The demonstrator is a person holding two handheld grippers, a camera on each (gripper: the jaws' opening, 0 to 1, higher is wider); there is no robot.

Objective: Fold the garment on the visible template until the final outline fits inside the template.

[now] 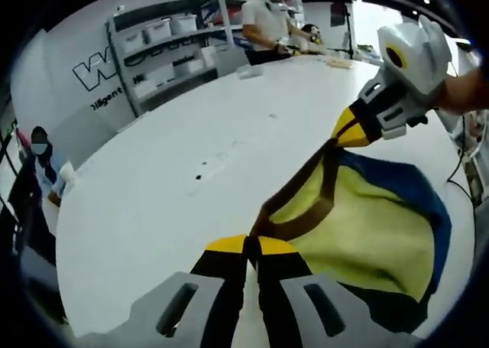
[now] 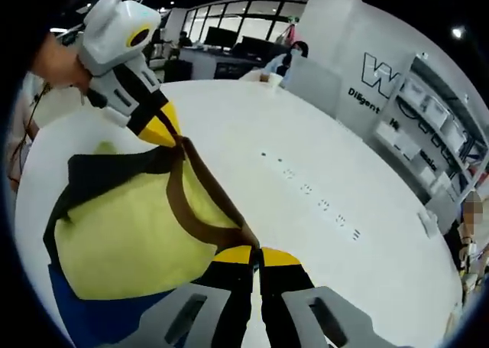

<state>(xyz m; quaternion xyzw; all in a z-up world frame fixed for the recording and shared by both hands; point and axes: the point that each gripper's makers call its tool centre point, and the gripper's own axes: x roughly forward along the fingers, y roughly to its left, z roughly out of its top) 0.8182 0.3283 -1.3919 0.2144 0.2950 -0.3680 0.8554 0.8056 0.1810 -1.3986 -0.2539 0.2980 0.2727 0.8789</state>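
The garment (image 1: 367, 229) is yellow with a brown band, dark trim and a blue part, and it lies bunched at the right of the white table (image 1: 176, 203). My left gripper (image 1: 250, 245) is shut on its brown band near me. My right gripper (image 1: 353, 131) comes in from the upper right, shut on the same band farther along, so the band stretches between the two. In the right gripper view my right gripper (image 2: 257, 255) pinches the band at the bottom. There the left gripper (image 2: 165, 131) holds it at the upper left, with the garment (image 2: 126, 237) hanging below.
Small dark marks (image 1: 201, 172) dot the tabletop (image 2: 321, 203). Shelves with bins (image 1: 164, 38) stand behind the table. A person (image 1: 267, 23) stands at the far end and another sits at the left (image 1: 42, 160). Cables (image 1: 467, 153) hang off the right edge.
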